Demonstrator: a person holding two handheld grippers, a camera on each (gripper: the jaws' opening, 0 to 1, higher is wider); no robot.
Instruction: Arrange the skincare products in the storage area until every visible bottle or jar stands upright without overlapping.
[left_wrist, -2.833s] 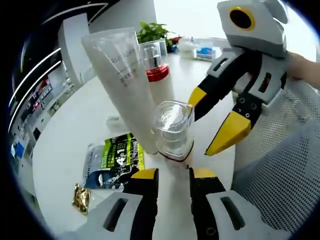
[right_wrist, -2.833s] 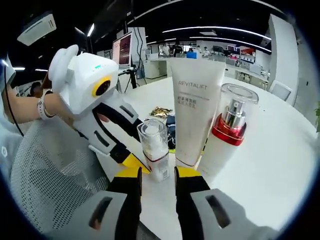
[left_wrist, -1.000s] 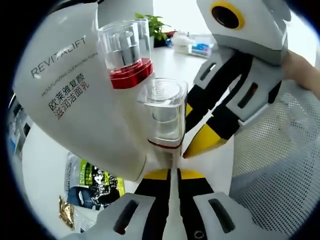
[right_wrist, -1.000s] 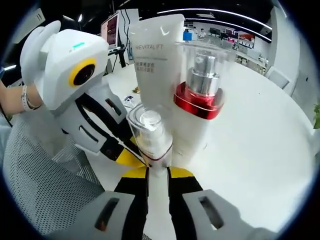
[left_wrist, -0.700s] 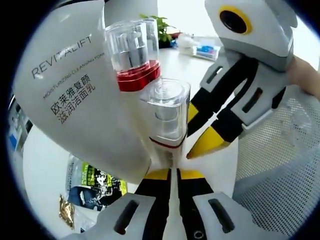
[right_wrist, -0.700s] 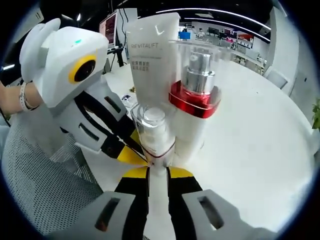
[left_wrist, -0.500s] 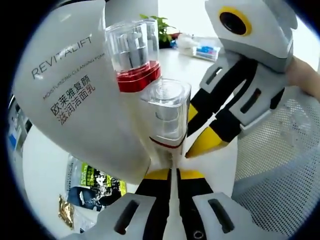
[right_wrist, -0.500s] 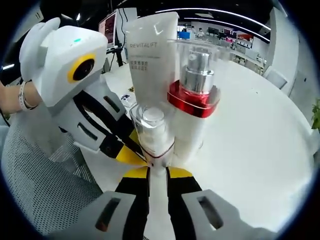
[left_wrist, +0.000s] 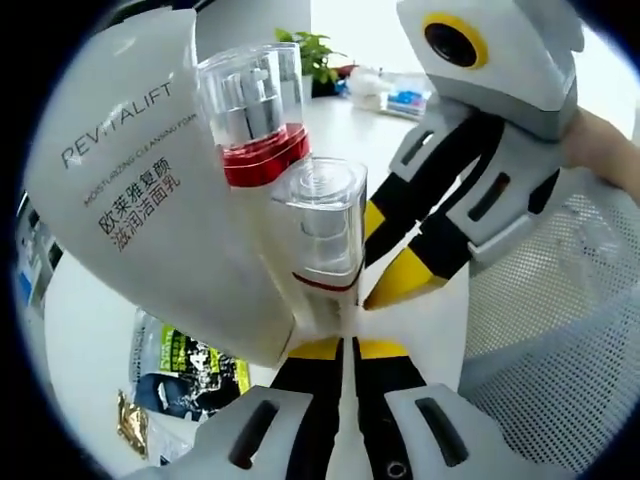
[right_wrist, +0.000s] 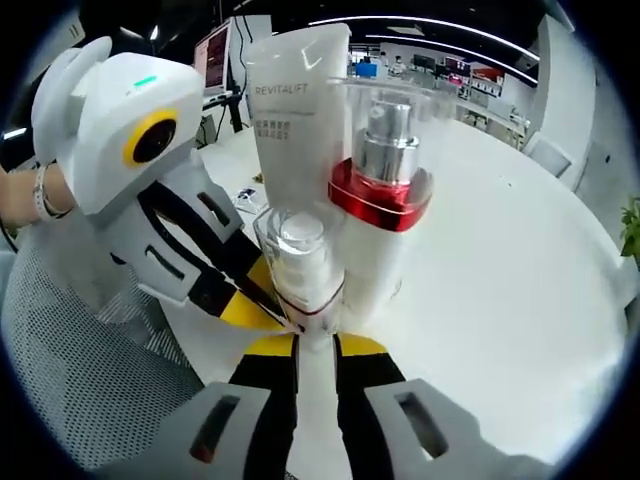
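We see a round white surface in an open office with ceiling light strips. On it stand a small clear-capped pump bottle, a red-collared white pump bottle and a white REVITALIFT tube, close together. Both the left gripper and the right gripper pinch the small bottle's base. A green-black sachet lies near left, and a potted plant stands far off.
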